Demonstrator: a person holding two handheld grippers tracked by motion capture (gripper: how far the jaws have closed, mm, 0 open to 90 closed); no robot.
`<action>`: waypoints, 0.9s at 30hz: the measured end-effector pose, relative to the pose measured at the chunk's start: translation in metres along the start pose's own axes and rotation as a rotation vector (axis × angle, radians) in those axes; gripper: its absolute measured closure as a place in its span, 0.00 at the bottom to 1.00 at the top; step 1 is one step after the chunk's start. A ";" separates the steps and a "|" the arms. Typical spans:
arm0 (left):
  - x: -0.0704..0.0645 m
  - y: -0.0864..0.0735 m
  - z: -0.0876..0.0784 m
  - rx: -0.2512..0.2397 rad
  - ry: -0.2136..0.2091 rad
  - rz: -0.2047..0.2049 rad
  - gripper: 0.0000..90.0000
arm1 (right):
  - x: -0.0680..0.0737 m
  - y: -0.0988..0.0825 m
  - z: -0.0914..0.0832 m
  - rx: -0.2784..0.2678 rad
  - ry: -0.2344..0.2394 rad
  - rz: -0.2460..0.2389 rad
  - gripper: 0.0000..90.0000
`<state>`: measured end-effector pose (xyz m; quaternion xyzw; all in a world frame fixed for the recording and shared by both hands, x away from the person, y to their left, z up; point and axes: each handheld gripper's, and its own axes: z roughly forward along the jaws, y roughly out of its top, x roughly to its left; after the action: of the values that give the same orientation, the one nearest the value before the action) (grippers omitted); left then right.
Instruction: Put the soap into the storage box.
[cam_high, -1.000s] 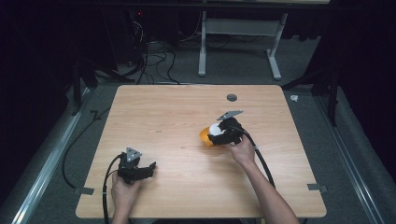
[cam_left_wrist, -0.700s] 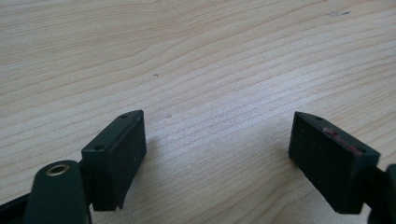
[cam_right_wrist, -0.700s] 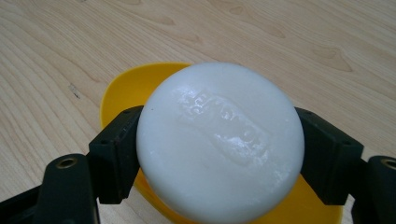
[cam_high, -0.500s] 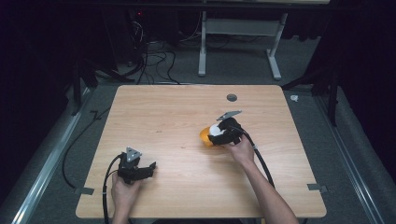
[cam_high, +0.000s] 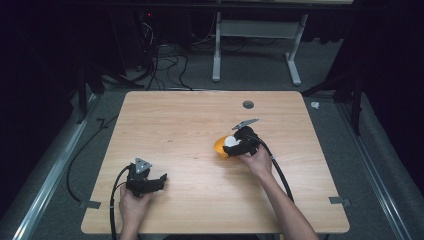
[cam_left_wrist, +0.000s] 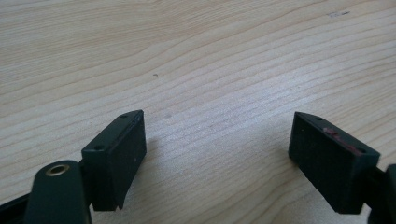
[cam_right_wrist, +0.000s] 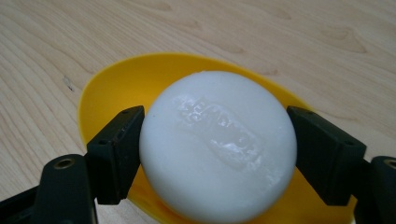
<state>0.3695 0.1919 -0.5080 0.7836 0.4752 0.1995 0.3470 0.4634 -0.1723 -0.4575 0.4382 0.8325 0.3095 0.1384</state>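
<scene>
Nearest the person: left gripper (cam_high: 161, 178) sits by the near-left corner of the table (cam_high: 190, 115), well apart from the yellow dish (cam_high: 219, 146). Its jaws stand wide open with bare wood between them in the left gripper view; it holds nothing and looks parked.

Farther in, right of table centre: right gripper (cam_right_wrist: 217, 154) sits at the yellow dish (cam_right_wrist: 112, 84), jaws either side of the white soap bar (cam_right_wrist: 217, 149). The soap is round and embossed, and rests in the dish, covering most of it.

What changed: the right jaws have just been opening a little, with the soap between them. In the right gripper view the left pad (cam_right_wrist: 119, 149) looks to be touching or just touching the soap's edge, and the right pad (cam_right_wrist: 322, 151) is just beside it with a thin gap. So I read the jaws as about half open and letting go, not clamping. High view matches the 2 earlier high frames otherwise: both hands, dish and soap in the same spots.

Meaning, as a judgement: the soap is placed in the dish and this is the release. The placing step looks nearly done. What's left is to open wider and back the right gripper out without dragging the soap or tipping the dish. Main risk is the soap sticking to the left pad and lifting out with it.

Beyond the dish, far side of the table: a small grey grommet (cam_high: 248, 104).
</scene>
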 end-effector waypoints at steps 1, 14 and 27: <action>0.000 0.000 0.000 -0.001 0.001 0.000 0.22 | 0.000 0.000 -0.002 -0.011 0.002 0.004 0.26; 0.000 0.000 0.000 -0.001 0.001 0.000 0.22 | -0.003 0.004 -0.025 -0.115 0.011 0.012 0.26; 0.000 0.000 0.000 0.000 0.000 0.001 0.22 | -0.015 -0.002 -0.047 -0.190 -0.012 0.031 0.31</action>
<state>0.3695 0.1918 -0.5080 0.7836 0.4749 0.1997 0.3471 0.4471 -0.2035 -0.4226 0.4377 0.7916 0.3866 0.1798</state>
